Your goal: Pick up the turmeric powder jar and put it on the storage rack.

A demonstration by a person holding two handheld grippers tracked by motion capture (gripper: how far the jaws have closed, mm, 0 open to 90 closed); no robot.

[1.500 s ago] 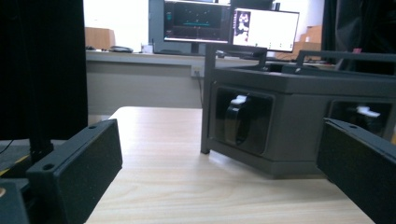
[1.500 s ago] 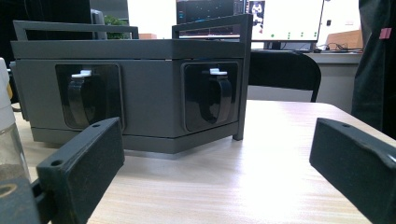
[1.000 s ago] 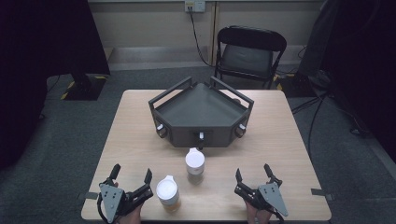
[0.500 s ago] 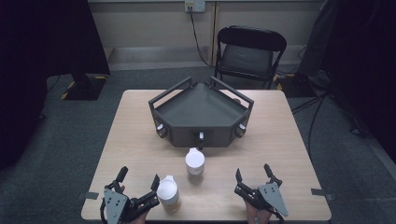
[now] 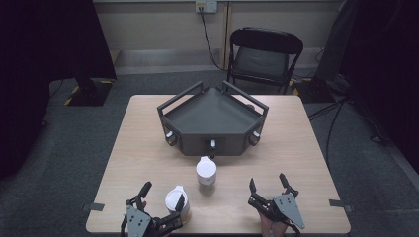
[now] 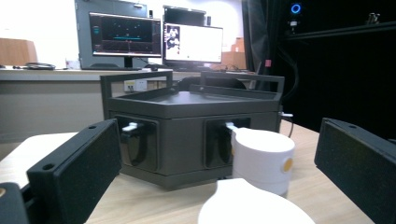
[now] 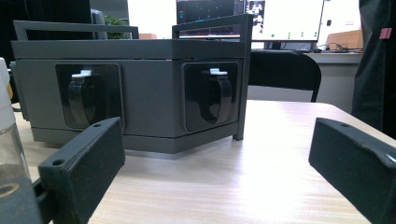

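White-capped jar (image 5: 177, 203), dark grey tray (image 5: 212, 111)

Matt black pads on the left gripper (image 5: 163, 200), smooth white plastic cap (image 5: 174, 201) between its jaws, pale wood-grain table (image 5: 296, 148), matt grey box (image 5: 212, 121) beyond.

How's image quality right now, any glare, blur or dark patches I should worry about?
High view: table evenly lit, surroundings very dark. Left gripper view: bright monitors wash out the background; nearest white lid is soft and cropped. Right gripper view: window glare behind the dark tray; jar cut off at the edge.
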